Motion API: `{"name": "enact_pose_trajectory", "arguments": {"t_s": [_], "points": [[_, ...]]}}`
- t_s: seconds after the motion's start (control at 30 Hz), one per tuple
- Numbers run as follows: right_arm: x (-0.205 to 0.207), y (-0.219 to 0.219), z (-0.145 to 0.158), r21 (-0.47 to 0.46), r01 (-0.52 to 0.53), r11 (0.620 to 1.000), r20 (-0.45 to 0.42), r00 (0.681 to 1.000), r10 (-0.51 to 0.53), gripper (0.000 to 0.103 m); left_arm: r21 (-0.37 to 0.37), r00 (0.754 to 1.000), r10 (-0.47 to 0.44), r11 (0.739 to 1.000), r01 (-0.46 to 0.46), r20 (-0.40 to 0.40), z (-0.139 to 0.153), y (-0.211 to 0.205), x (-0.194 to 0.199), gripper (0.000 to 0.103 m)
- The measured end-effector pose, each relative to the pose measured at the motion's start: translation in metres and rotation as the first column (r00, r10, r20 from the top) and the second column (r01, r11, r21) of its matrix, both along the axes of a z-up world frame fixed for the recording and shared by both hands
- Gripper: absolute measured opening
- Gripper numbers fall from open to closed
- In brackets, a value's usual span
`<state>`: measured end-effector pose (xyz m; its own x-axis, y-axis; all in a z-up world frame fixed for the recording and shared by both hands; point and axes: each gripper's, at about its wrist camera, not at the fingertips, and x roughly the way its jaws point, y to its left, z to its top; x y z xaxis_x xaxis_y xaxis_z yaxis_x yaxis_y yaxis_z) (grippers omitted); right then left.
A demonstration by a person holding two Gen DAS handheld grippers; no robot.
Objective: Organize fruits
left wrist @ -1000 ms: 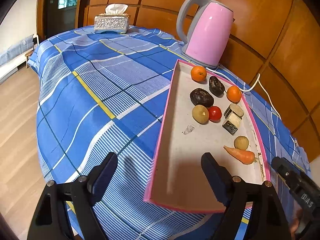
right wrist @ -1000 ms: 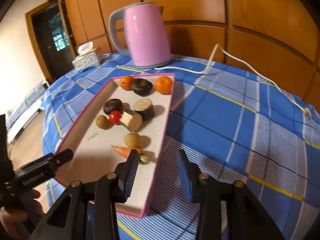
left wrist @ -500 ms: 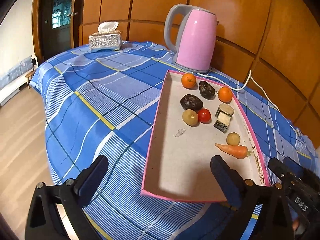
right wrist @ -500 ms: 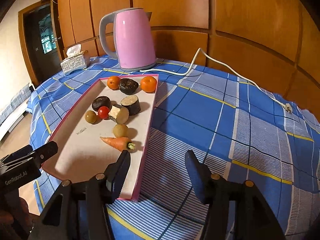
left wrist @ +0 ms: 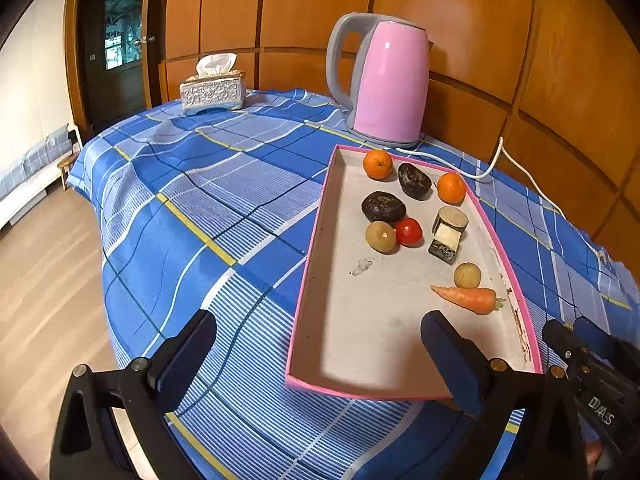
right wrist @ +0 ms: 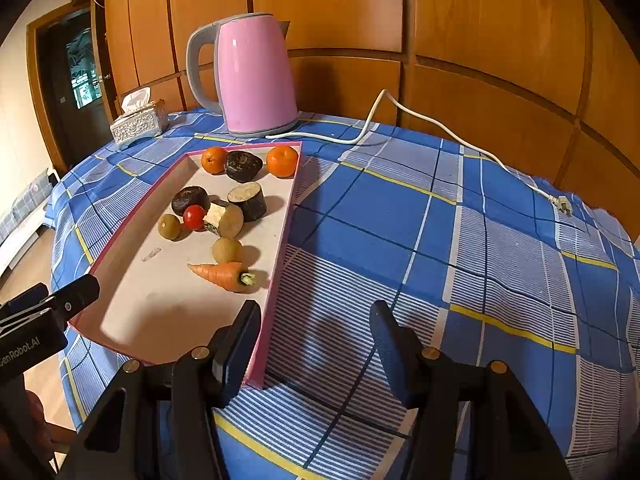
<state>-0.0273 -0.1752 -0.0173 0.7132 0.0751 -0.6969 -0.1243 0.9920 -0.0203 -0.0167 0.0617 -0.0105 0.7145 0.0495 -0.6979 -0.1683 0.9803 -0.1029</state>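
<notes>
A pink-rimmed tray (left wrist: 316, 240) on the blue checked cloth holds two oranges (left wrist: 377, 164), dark lumps (left wrist: 383, 207), a red tomato (left wrist: 409, 231), brownish round fruits (left wrist: 381, 236), cut pieces (left wrist: 446, 232) and a carrot (left wrist: 466, 298). My left gripper (left wrist: 316, 340) hovers over the tray's near left corner, open wide, holding nothing. In the right wrist view the same tray (right wrist: 284, 240) and carrot (right wrist: 222, 276) lie left of centre. My right gripper (right wrist: 314, 320) is open beside the tray's near right wall, over bare cloth, with nothing between its fingers.
A pink kettle (left wrist: 384, 84) stands behind the tray, its white cord (right wrist: 440, 128) trailing right across the cloth. A silver tissue box (left wrist: 212, 94) sits at the far left. The table edge drops to a wooden floor (left wrist: 44, 280) on the left.
Both grippers' jaws have spread wider. The left gripper has drawn back and up from the tray, so more of the table shows. The fruits have not moved.
</notes>
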Motion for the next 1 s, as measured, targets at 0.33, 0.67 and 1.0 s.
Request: {"name": "enact_pose_trajectory", "arguments": {"t_s": [0.33,0.67,1.0], "points": [[-0.0001,0.0001,0.0011,-0.005,-0.004,1.0,0.003,1.0,0.004,0.057,0.038,0.998,0.059,0.998,-0.059,-0.012,0.0001,0.0007,0.0017,0.103],[-0.001,0.0022,0.001,-0.006,-0.012,1.0,0.01,1.0,0.012,0.057,0.041,0.997,0.073,0.996,-0.073,0.008,0.0026,0.001,-0.001,0.103],[-0.0018,0.0049,0.0017,-0.01,-0.021,1.0,0.013,1.0,0.021,0.057,0.039,0.997,0.078,0.996,-0.079,0.015,0.0034,0.0014,-0.0016,0.103]]}}
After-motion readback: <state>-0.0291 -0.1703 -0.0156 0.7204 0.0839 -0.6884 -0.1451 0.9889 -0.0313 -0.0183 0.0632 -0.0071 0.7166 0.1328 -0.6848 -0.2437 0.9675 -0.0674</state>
